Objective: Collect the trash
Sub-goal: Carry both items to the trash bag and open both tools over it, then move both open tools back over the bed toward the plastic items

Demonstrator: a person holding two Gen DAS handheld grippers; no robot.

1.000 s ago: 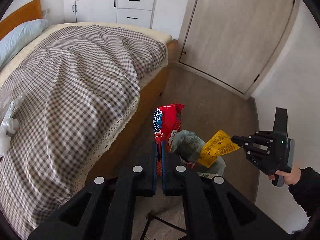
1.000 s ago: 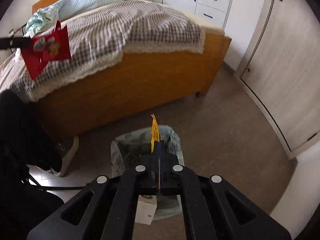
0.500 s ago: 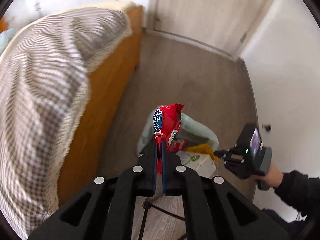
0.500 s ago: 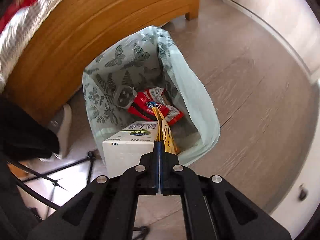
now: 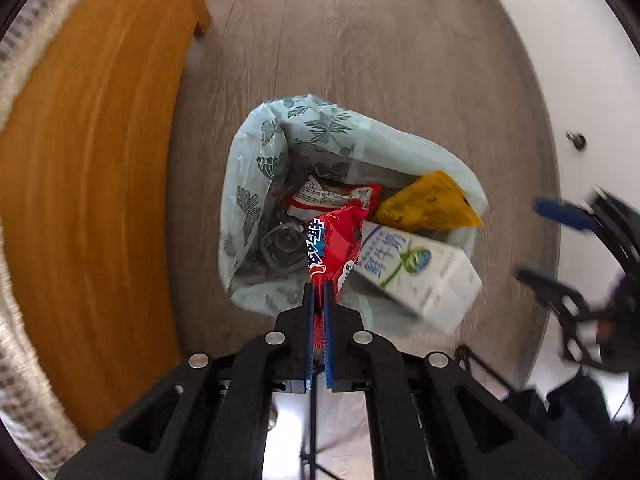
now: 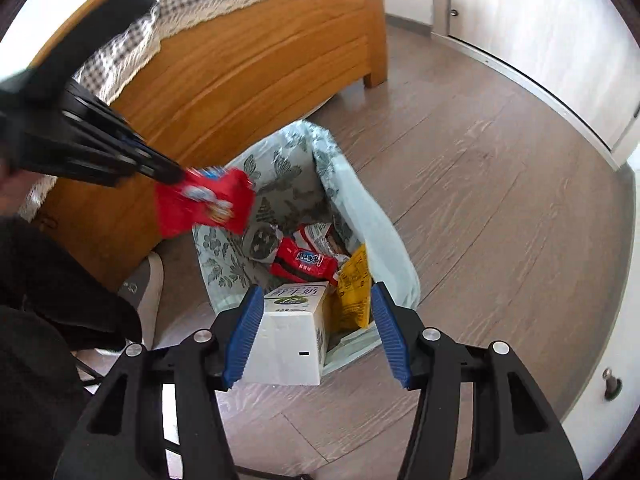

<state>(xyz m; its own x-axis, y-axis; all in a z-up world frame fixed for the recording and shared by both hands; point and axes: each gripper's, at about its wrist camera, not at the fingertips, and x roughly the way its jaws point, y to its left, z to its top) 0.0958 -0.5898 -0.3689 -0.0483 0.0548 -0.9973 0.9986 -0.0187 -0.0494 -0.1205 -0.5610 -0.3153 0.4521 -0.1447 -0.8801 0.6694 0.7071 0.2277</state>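
Pinched tight in the left gripper, fingers almost shut: a red snack bag, hanging right over the mouth of the trash bag on the floor beside the bed. Already down inside: a yellow packet, a milk box and another red wrapper. Over on the right gripper, fingers just opened about half way and holding nothing; only the milk box and the yellow packet seen past them, lying in the trash bag.

Could go wrong like this. Letting go too near the edge, and down onto the floor with the snack bag instead of in. Looks light and flat, so might flutter sideways. Might also land on the milk box, which sticks up over the rim, and slide off. Pushing down too far could squash the thin soft wall or tip the whole trash bag over. Could bump the right gripper too, so close by. Best to let go right over the middle.
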